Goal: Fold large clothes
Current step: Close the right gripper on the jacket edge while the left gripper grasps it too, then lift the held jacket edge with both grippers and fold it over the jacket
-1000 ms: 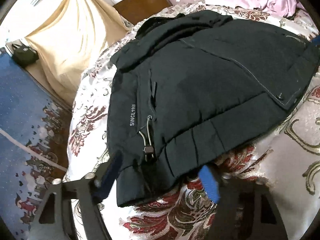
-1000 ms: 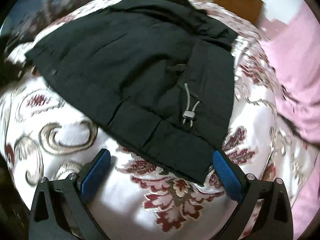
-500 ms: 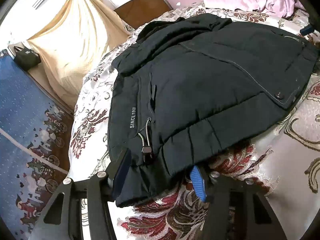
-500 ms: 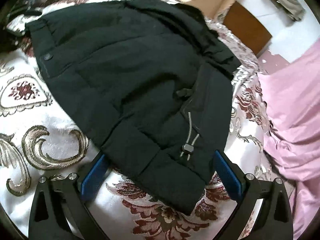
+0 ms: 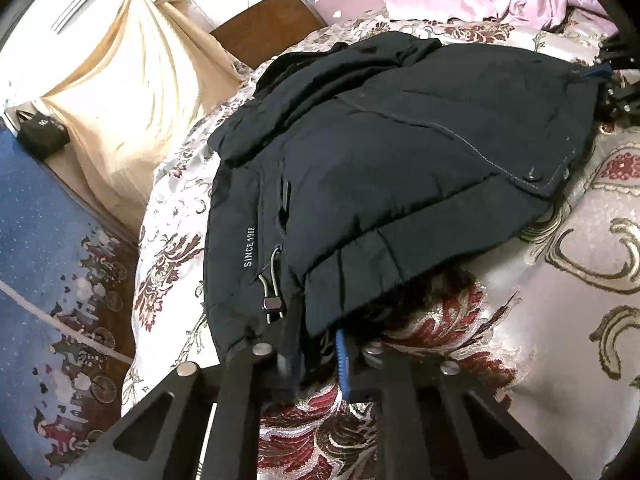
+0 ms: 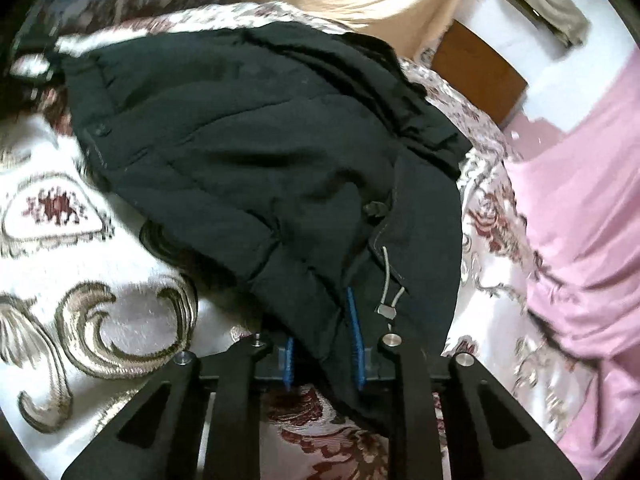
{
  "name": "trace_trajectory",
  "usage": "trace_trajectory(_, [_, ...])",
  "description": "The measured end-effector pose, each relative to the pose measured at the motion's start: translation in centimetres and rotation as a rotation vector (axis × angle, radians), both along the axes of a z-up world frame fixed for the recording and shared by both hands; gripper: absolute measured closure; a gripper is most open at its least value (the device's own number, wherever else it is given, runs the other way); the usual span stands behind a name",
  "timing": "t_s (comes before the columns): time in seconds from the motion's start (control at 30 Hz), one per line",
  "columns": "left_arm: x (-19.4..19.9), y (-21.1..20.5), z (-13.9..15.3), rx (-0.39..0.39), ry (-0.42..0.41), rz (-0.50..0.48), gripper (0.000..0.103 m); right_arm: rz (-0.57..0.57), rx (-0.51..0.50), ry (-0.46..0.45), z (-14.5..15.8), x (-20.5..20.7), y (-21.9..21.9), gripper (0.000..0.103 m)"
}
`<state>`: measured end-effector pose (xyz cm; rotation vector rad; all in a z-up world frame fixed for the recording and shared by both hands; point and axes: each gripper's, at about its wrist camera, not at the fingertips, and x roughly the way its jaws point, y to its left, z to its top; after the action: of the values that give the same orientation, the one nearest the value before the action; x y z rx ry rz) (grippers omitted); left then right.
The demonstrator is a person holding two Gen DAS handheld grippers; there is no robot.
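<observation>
Floral bedspread (image 5: 560, 280) in cream, gold and maroon covers the bed on which the dark padded jacket (image 5: 400, 160) lies, partly folded, its quilted front panel doubled over the body. Seen from my left wrist, the jacket's long axis runs from the hem at my jaws away toward the collar at the far upper left, near the wooden headboard (image 5: 268, 20); a strip printed "SINCE 1968" (image 5: 249, 247) runs along the left side beside a drawcord with toggle (image 5: 273, 303).

My left gripper (image 5: 318, 356) has its jaws clamped on the jacket's near hem, blue pads pressed into the cloth. My right gripper (image 6: 322, 352) is likewise clamped on the hem, beside a second drawcord toggle (image 6: 386, 310); from the left wrist its blue pad shows at the jacket's far right corner.

Half a second ago both pairs of jaws stood wide apart around the hem; they have since closed on it.

Beyond the bed hang a cream curtain (image 5: 132, 92) and, to the right, pink bedding (image 6: 580, 220) lies bunched against the spread. A blue patterned rug (image 5: 48, 280) covers the floor at left, and a small black bag (image 5: 42, 134) rests by the curtain's foot.
</observation>
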<state>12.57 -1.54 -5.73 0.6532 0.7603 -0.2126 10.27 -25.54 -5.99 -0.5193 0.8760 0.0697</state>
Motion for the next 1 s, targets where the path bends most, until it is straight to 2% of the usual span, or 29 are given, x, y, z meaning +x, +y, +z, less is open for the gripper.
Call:
trace_trajectory(0.1, [0.1,0.4,2.1,-0.062,-0.045,0.029,0.093,-0.053,0.04,-0.032,0.3,0.1,-0.4,0.087])
trace_trajectory(0.23, [0.5,0.8,4.3,-0.155,-0.084,0.098,0.095,-0.107,0.059,-0.118,1.5,0.0,-0.4,0.092])
trace_trajectory(0.47, [-2.8,1.3,5.0,-0.231,-0.12,0.144,0.096,-0.183,0.198,-0.213,3.3,-2.3,-1.8,0.096])
trace_trajectory(0.63, [-7.2,2.3,5.4,-0.291,-0.101,0.166,0.096,-0.184,0.231,-0.219,3.9,-6.0,-1.9,0.096])
trace_trajectory(0.83, [-12.2,3.1,6.5,-0.318,-0.105,0.191,0.096,-0.214,0.278,-0.196,4.3,-12.3,-1.1,0.096])
trace_trajectory(1.0, [-11.8,3.5,7.7,-0.356,-0.093,0.206,0.096,-0.254,0.323,-0.224,5.5,-14.3,-1.6,0.096])
